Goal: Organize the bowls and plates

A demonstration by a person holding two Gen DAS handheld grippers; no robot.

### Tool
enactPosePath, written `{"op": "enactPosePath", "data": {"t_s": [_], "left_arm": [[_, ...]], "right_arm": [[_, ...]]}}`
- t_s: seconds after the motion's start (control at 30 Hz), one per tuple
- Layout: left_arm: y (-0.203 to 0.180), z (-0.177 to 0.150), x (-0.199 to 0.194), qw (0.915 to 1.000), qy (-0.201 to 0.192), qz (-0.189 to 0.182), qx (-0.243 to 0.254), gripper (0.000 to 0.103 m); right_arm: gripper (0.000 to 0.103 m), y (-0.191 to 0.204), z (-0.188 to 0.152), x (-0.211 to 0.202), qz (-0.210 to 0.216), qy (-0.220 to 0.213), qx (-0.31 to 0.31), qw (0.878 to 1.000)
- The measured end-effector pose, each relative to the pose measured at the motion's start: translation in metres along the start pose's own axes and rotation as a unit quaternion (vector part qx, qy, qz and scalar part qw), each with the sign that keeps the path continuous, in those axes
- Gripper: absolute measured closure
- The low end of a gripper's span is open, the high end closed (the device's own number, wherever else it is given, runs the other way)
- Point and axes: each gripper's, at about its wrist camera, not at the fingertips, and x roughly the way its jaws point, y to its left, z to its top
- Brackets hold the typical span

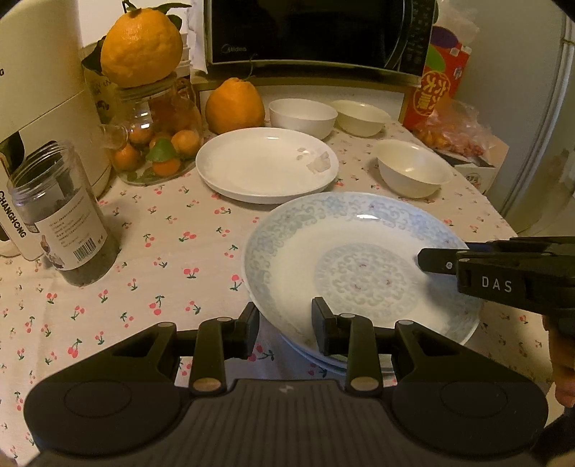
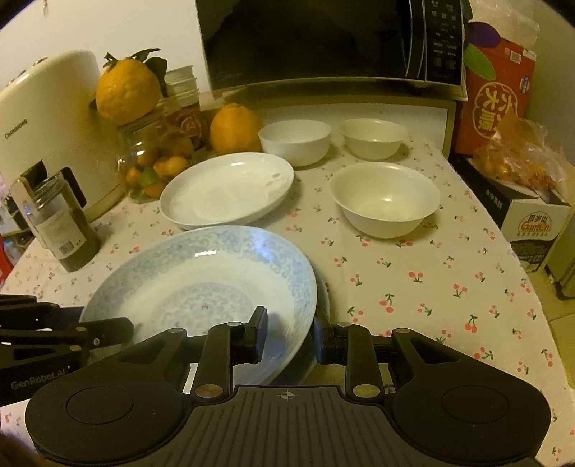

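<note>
A blue-patterned plate [image 1: 359, 266] [image 2: 201, 283] rests tilted on another plate beneath it [image 1: 323, 359], near the table's front. My left gripper [image 1: 285, 330] is open, its fingers astride the plate's near-left rim. My right gripper [image 2: 289, 336] is open, its fingers astride the plate's right rim; it shows from the side in the left wrist view [image 1: 431, 260]. A plain white plate [image 1: 267, 163] [image 2: 226, 190] lies behind. Three white bowls [image 1: 302, 116] [image 1: 361, 116] [image 1: 413, 167] stand at the back and right [image 2: 294, 142] [image 2: 373, 138] [image 2: 384, 197].
A microwave [image 1: 316, 32] stands at the back. A dark jar [image 1: 68, 215], a glass jar of oranges [image 1: 158, 140], large oranges [image 1: 235, 106] and a cream appliance [image 1: 39, 89] crowd the left. A red box [image 1: 440, 82] and snack bag [image 1: 456, 133] sit right.
</note>
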Motion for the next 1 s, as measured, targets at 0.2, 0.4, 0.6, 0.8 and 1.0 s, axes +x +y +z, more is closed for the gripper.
{"op": "enactPosePath", "data": {"t_s": [0.2, 0.4, 0.6, 0.8, 1.0], "left_arm": [[-0.002, 0.000, 0.004, 1.0000, 0.006, 0.007, 0.000, 0.074], [-0.007, -0.001, 0.004, 0.9995, 0.009, 0.016, 0.026, 0.074], [-0.015, -0.001, 0.005, 0.9974, 0.013, 0.032, 0.062, 0.075], [-0.015, 0.003, 0.005, 0.9974, 0.034, 0.016, 0.061, 0.067], [-0.013, 0.006, 0.000, 0.9979, 0.044, -0.003, 0.047, 0.035]], "right_arm": [[0.077, 0.004, 0.001, -0.002, -0.013, -0.001, -0.016, 1.000], [0.076, 0.014, 0.001, -0.001, -0.042, 0.004, -0.054, 0.998], [0.076, 0.014, 0.003, 0.002, -0.055, 0.027, -0.055, 0.997], [0.070, 0.016, 0.004, 0.005, -0.056, 0.051, -0.061, 0.995], [0.036, 0.007, 0.016, 0.005, -0.017, 0.083, -0.013, 0.996]]}}
